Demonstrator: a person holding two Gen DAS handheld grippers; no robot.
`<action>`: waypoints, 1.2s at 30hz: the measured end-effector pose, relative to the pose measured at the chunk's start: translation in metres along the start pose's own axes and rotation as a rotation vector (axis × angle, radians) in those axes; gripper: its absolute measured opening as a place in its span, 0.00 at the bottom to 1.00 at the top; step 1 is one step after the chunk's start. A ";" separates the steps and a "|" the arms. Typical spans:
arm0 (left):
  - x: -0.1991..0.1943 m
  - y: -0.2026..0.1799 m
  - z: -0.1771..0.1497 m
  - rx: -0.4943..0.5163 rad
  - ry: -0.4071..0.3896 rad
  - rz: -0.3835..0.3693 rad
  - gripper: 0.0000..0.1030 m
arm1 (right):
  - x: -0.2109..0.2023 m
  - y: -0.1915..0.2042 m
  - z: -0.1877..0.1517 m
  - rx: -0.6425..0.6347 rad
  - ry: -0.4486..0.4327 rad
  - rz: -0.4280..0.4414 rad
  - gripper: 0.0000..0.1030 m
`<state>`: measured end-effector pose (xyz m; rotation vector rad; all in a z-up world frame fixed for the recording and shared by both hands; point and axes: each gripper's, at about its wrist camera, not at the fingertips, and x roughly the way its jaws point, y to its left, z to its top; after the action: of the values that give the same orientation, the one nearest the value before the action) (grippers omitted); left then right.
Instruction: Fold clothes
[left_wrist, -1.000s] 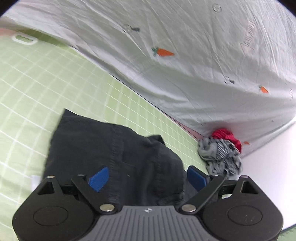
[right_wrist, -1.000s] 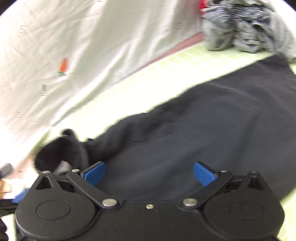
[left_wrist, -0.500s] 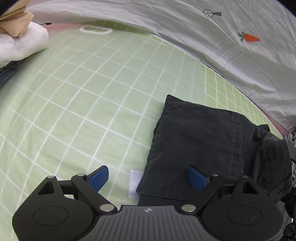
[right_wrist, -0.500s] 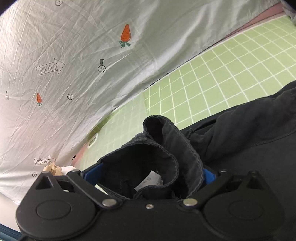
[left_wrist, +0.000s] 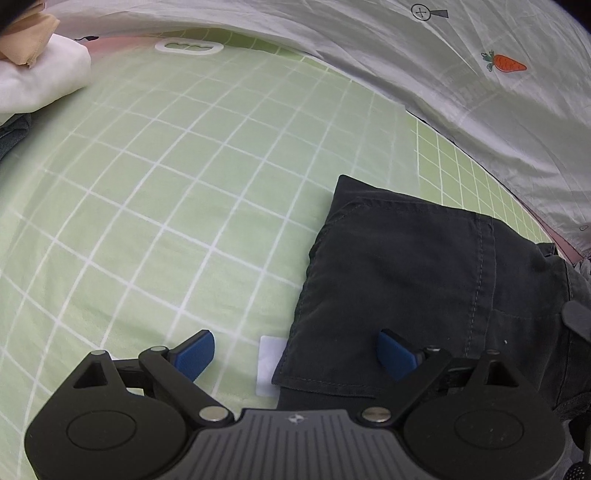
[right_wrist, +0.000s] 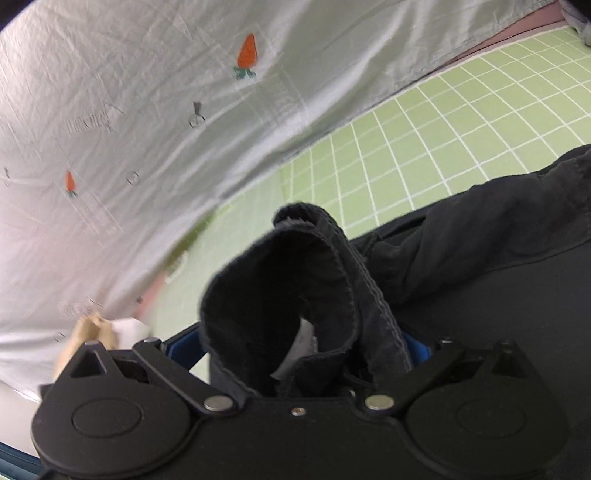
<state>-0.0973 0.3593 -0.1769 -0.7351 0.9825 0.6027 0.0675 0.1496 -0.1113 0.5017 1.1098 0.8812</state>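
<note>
Black trousers (left_wrist: 424, 280) lie folded on the green checked sheet (left_wrist: 166, 192), with a white label (left_wrist: 271, 363) sticking out at their near edge. My left gripper (left_wrist: 295, 356) is open, its blue pads astride the trousers' near left corner. My right gripper (right_wrist: 295, 350) is shut on a bunched fold of the trousers' waistband (right_wrist: 295, 280), lifted off the sheet; the blue pads are mostly hidden by cloth. The rest of the trousers (right_wrist: 498, 277) trails to the right.
A grey sheet with carrot prints (left_wrist: 480, 85) (right_wrist: 147, 110) hangs along the back. Folded white and tan clothes (left_wrist: 33, 81) sit at the far left, also showing blurred in the right wrist view (right_wrist: 96, 332). A white handle cut-out (left_wrist: 188, 47) lies at the back.
My left gripper swung left from the trousers' middle to their left corner. My right gripper closed on the waistband and lifted it, turning towards the grey sheet.
</note>
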 end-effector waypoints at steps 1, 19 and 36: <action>0.001 0.000 0.000 0.002 -0.001 0.001 0.95 | 0.002 0.001 0.000 -0.013 0.010 -0.010 0.98; -0.008 -0.078 -0.024 0.382 -0.052 0.050 0.95 | -0.048 -0.040 -0.001 -0.045 -0.015 -0.275 0.44; -0.051 -0.109 -0.049 0.493 -0.169 0.096 0.97 | -0.132 -0.071 -0.045 -0.111 -0.159 -0.539 0.99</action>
<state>-0.0640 0.2476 -0.1185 -0.1980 0.9615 0.4691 0.0287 -0.0024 -0.1079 0.1595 0.9765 0.4190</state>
